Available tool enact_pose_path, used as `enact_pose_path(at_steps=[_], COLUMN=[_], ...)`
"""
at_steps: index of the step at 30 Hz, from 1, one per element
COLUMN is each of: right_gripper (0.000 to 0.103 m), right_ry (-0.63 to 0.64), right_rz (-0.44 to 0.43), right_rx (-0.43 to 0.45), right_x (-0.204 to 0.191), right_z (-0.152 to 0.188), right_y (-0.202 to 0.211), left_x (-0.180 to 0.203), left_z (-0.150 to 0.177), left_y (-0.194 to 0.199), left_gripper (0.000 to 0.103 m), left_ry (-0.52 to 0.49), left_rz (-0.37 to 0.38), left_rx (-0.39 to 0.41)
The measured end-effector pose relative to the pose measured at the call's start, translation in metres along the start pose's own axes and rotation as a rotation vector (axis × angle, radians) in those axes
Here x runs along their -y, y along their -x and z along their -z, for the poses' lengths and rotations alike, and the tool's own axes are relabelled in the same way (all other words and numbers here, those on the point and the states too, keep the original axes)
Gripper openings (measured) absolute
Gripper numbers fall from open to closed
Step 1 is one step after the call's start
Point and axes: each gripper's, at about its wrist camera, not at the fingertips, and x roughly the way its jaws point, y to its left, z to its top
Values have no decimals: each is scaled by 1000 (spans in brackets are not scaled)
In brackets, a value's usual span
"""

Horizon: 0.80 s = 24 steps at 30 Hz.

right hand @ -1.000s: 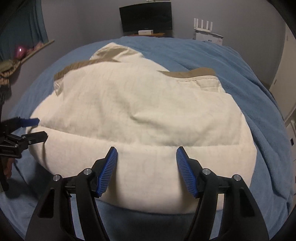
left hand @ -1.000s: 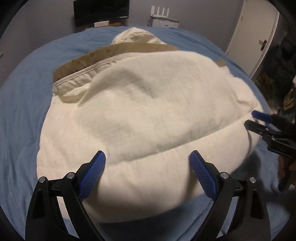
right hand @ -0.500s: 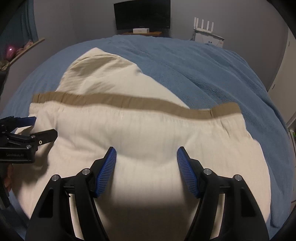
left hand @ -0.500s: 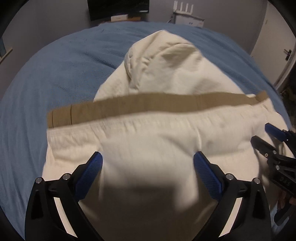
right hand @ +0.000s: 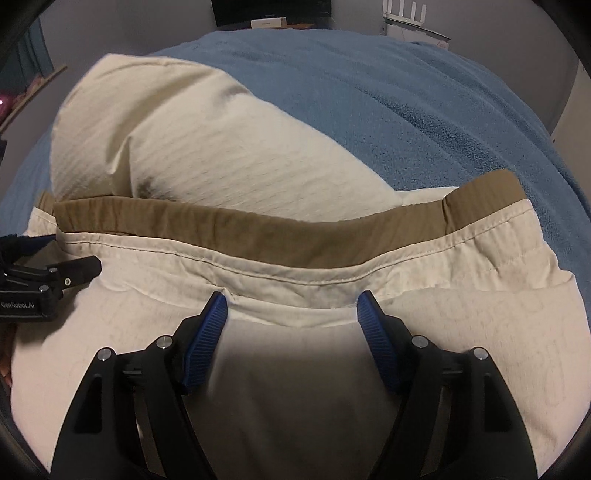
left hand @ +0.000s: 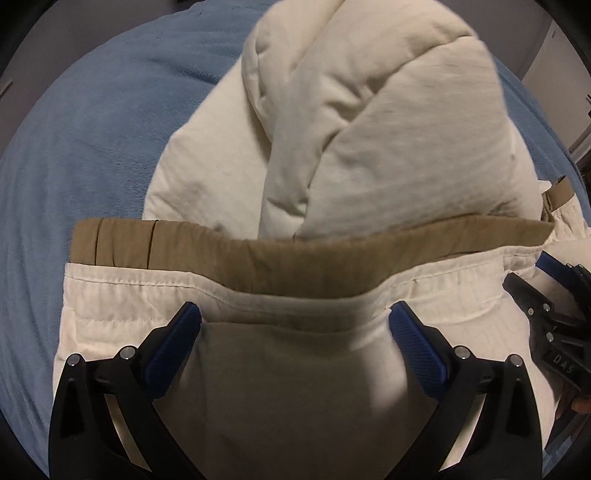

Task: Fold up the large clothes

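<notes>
Cream cloth filled both views: the clothes lay in a soft, puffy heap on the blue blanket, with faint ribbed lines and deep rounded folds. A flat tan band ran across the near layer, with a stitched cream hem just below it. The left gripper hung over that near layer, its jaws spread wide with only cloth showing between them. The right gripper sat just beside it to the right, its jaws spread wide too, blue ridged pads just short of the hem. Fuzzy blanket lay bare to the left and right of the heap. A dark screen and grey wall stood far behind.
</notes>
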Motion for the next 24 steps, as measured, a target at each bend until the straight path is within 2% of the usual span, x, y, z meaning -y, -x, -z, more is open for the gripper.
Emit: enact_pose_path(at_steps=[13, 18, 21, 24], right_gripper=[69, 69, 69, 69], right_ry=[-7, -7, -6, -1], right_rz=[2, 1, 6, -1], right_rx=[-11, -4, 14, 73], right_x=[-7, -4, -6, -8], right_z=[-7, -6, 0, 11], right_y=[-10, -8, -4, 7], left_x=[-12, -9, -6, -6], left_z=[-5, 10, 16, 30], left_y=[-12, -7, -6, 3], left_gripper=[98, 99, 98, 98], left_ry=[9, 10, 12, -1], left_rz=[9, 7, 9, -1], left_rx=[2, 17, 43, 100])
